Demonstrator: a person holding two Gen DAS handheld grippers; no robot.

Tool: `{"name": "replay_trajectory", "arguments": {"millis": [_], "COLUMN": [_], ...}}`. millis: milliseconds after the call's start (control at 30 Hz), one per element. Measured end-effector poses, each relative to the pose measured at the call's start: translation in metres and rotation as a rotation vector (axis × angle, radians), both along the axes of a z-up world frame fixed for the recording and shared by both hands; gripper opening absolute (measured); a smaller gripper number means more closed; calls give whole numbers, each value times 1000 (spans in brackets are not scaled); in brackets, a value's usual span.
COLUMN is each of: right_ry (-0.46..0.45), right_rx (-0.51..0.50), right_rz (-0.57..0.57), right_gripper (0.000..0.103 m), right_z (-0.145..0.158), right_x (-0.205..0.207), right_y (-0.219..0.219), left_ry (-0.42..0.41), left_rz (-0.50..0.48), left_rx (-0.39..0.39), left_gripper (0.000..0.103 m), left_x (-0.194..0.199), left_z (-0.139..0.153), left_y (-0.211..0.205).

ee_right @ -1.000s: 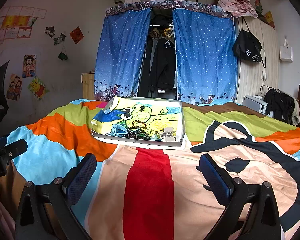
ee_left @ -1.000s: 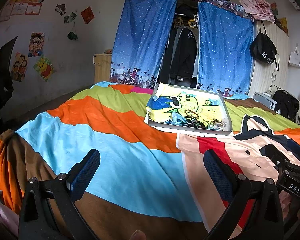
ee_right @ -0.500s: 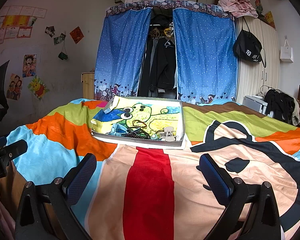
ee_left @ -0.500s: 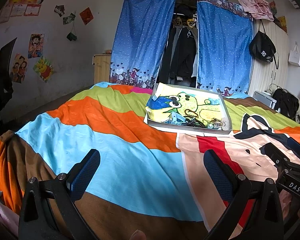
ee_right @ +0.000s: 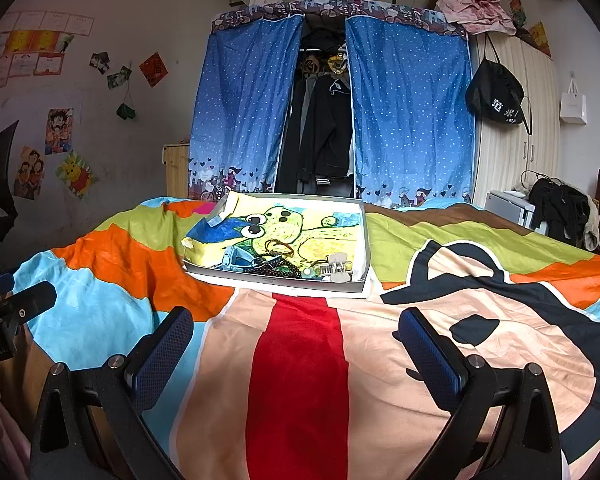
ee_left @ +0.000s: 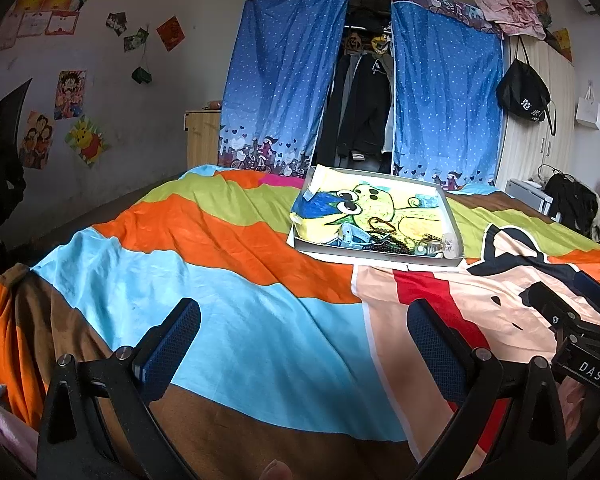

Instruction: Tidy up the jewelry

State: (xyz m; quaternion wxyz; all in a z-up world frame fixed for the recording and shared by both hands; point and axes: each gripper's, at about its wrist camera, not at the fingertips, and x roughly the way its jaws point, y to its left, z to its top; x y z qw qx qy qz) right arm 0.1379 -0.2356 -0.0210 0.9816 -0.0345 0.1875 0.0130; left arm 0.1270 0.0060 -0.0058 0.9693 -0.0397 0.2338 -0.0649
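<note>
the left tool (ee_left: 303,334) hangs wide open and empty over the striped, cartoon-print bedspread (ee_left: 228,320). ahead on the bed sits the shallow grey cardboard tray with a yellow cartoon lining (ee_right: 366,240), a heap of dark beaded jewelry (ee_right: 274,266) and a pale hair claw (ee_right: 336,266) along its near edge. the right tool (ee_right: 296,336) hangs equally spread, holding nothing.

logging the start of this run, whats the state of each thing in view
left claw: open, empty, above the bedspread
right claw: open, empty
tray: flat on the bed, uncovered
jewelry: heaped at the tray's near edge
hair clip: lying in the tray
curtains: parted
</note>
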Motion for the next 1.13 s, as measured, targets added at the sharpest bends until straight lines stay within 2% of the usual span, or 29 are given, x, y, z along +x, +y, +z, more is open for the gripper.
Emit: {"name": "replay_trajectory", "arguments": {"millis": [567, 1133], "right_ry": [0, 3], "right_rx": [0, -1], "right_rz": [1, 0], "right_gripper": [103, 103], "right_z": [0, 0], "right_x": [0, 0], "right_y": [0, 1], "left_ry": [10, 12], "left_rz": [-18, 29], "left_rx": [12, 48], "left_gripper": [101, 101], "left_x": [1, 4], "left_z": [-3, -5], "left_y": [1, 4]}}
